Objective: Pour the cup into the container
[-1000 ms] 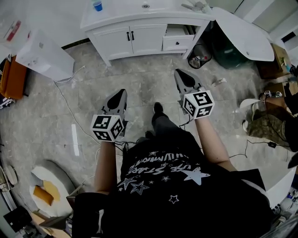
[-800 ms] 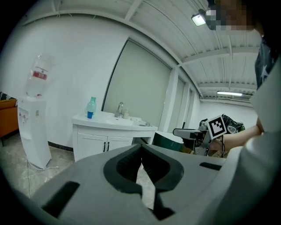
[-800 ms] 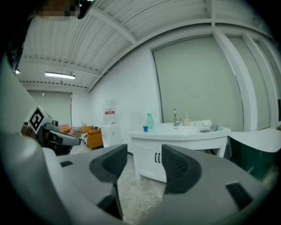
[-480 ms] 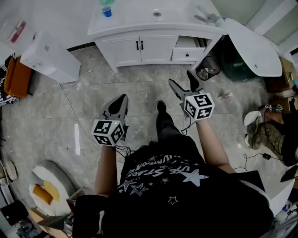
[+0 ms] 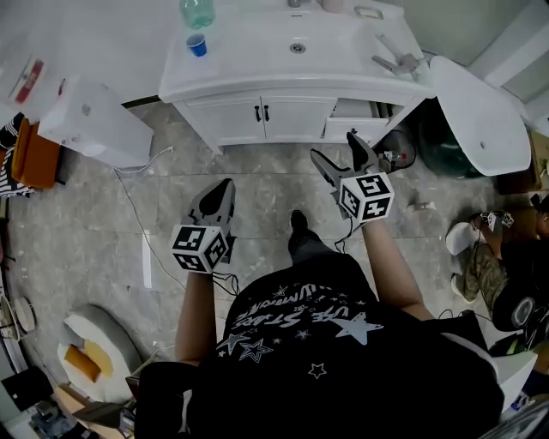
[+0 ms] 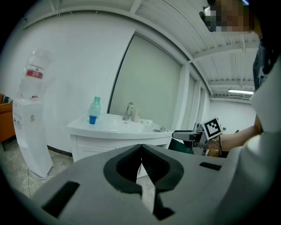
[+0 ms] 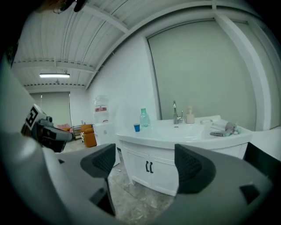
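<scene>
A small blue cup (image 5: 197, 45) stands on the left of the white vanity top (image 5: 249, 64), next to a green bottle (image 5: 196, 12). The sink basin (image 5: 298, 47) lies in the middle. Both grippers hover over the floor, well short of the vanity. My left gripper (image 5: 223, 187) is shut and holds nothing; its jaws meet in the left gripper view (image 6: 141, 151). My right gripper (image 5: 339, 153) has its jaws opening wide, with nothing between them. The right gripper view shows the cup (image 7: 137, 127) and bottle (image 7: 144, 117) far ahead.
A water dispenser (image 5: 94, 111) stands left of the vanity, with an orange seat (image 5: 30, 141) beyond it. A waste bin (image 5: 399, 154) and a white rounded tabletop (image 5: 480, 103) are at the right. Grey items (image 5: 395, 62) lie on the counter. Cables run over the floor.
The right gripper's jaws have gone from shut to wide apart. The person has stepped toward the vanity, so it shows more fully. The left gripper stays shut.
</scene>
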Tool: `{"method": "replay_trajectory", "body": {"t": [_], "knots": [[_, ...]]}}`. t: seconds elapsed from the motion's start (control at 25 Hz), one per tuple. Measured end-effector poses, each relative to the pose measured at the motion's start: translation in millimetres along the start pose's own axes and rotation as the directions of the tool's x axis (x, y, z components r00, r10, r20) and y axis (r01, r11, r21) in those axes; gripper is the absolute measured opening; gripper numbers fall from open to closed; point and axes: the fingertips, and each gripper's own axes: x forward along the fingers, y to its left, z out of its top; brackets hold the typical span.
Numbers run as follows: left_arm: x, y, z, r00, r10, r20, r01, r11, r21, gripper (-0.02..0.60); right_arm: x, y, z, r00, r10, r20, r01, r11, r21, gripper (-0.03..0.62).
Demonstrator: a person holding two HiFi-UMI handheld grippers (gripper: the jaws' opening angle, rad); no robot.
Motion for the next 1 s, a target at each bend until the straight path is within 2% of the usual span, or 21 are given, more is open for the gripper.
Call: {"method": "replay_trajectory", "body": {"t": [0.24,0.48,0.68,1.0], "knots": [[70.3,22.4,32.9,0.999,0.031,0.012,-0.031,0.999,-0.008,0.009,57.0,-50.4,23.9,0.999,0.041,-0.013,-0.041,0.999,-0.019,0.408],[124.0,53.5,50.5,0.992,0.122,0.015,-0.121,0.992,-0.041,0.009,113.4,-87.3,38.3,0.991,0.13,-0.035,-0.132,0.991,-0.036,0.416],[141.7,66.8,63.3,0.983,0.179,0.024,-0.178,0.983,-0.05,0.009,143.9,-100.6,48.6,0.982,0.185,-0.044,-0.187,0.982,-0.039,0.417],[150.1,81.7,66.5,0.975,0.222,0.016,-0.221,0.974,-0.053,0.009,169.9,-95.9,51.0,0.97,0.237,-0.058,-0.24,0.97,-0.045,0.417]]}}
